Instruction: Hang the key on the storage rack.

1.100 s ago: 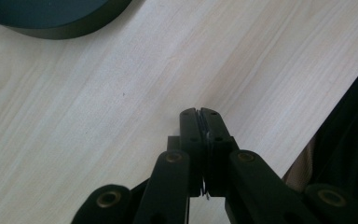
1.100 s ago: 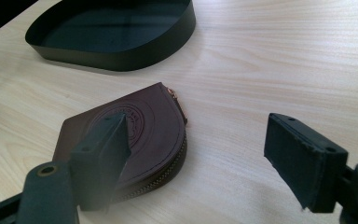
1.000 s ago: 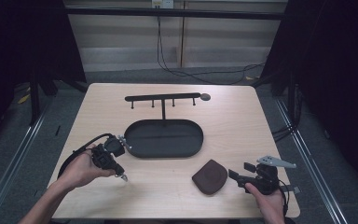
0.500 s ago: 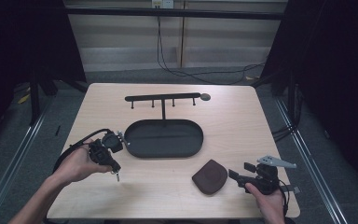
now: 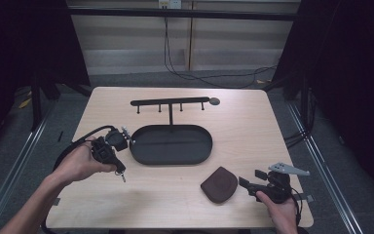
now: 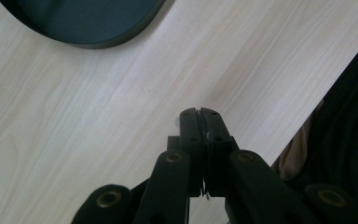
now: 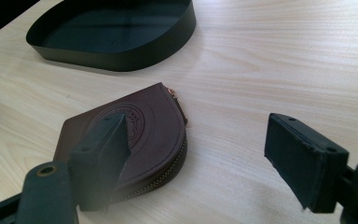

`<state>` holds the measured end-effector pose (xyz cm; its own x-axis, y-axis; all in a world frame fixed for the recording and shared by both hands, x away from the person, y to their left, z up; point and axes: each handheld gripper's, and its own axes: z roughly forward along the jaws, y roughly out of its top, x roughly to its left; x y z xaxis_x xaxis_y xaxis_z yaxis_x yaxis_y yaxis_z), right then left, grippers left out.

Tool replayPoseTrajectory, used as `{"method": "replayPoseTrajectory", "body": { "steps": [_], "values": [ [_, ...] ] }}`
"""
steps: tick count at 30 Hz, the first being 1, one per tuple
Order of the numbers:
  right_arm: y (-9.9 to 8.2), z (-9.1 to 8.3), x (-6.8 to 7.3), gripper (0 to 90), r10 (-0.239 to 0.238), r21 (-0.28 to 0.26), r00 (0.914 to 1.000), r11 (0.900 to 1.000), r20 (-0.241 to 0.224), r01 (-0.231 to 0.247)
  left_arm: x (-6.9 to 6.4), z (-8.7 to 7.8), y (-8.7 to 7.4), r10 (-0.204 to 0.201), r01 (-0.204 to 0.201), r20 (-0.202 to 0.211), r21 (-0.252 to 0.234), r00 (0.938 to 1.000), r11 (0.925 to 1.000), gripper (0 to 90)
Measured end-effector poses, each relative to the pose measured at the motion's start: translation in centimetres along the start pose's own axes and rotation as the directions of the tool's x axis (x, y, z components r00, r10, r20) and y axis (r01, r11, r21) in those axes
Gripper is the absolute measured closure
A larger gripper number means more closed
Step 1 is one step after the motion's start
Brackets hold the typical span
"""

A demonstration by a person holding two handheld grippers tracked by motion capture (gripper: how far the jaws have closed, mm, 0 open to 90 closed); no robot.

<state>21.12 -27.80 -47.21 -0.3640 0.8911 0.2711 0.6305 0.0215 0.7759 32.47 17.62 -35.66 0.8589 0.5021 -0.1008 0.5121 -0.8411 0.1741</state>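
table point(image 5: 253, 141): light wood top, seen from above with the person's forearms coming in from the near edge.
tray point(image 5: 171, 144): black oval tray with a low wall, lay at the middle of the table; its inside looked bare.
rack point(image 5: 170, 103): black bar with short pegs on a thin post, stood just behind the tray.
coin pouch point(image 7: 140, 137): dark brown leather, rounded at one end, zip along its edge and a round stamp on its face; it lay flat on the table, near the tray's right end and apart from it.
left gripper point(image 6: 199, 113): held in the left hand point(image 5: 80, 163) just left of the tray, jaws pressed together with nothing clearly between them; tips pointed down at bare wood.
right gripper point(image 7: 200, 140): held in the right hand point(image 5: 280, 207) at the near right corner, jaws spread wide, just right of the pouch; its left jaw overlapped the pouch in the right gripper view, contact could not be told.
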Motion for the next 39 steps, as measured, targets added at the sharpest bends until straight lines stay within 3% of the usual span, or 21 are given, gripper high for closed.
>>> {"method": "replayPoseTrajectory", "body": {
  "steps": [1,5,12,18,39],
  "values": [
    [0.0,0.0,0.0,22.1,0.000,0.000,1.0000,1.0000,0.001,0.000,0.2,-0.3,0.2,0.018,-0.018,0.004,0.005,0.9998,0.9998,89.1],
    [0.0,0.0,0.0,22.1,0.000,-0.001,1.0000,1.0000,-0.001,0.000,0.4,-0.8,0.4,0.021,-0.021,0.003,0.001,0.9998,0.9998,89.0],
    [0.0,0.0,0.0,22.0,-0.001,-0.002,1.0000,1.0000,-0.001,0.001,0.8,-2.0,0.7,0.020,-0.020,-0.014,0.009,0.9997,0.9998,89.0],
    [0.0,0.0,0.0,22.0,-0.001,0.000,1.0000,1.0000,0.001,0.001,1.3,-3.2,1.2,-0.003,0.003,-0.030,0.002,0.9996,1.0000,89.1],
    [0.0,0.0,0.1,21.9,-0.001,-0.001,1.0000,1.0000,-0.001,0.001,2.5,-5.7,3.8,0.003,-0.004,-0.053,-0.017,0.9986,0.9999,89.0]
  ]
}}
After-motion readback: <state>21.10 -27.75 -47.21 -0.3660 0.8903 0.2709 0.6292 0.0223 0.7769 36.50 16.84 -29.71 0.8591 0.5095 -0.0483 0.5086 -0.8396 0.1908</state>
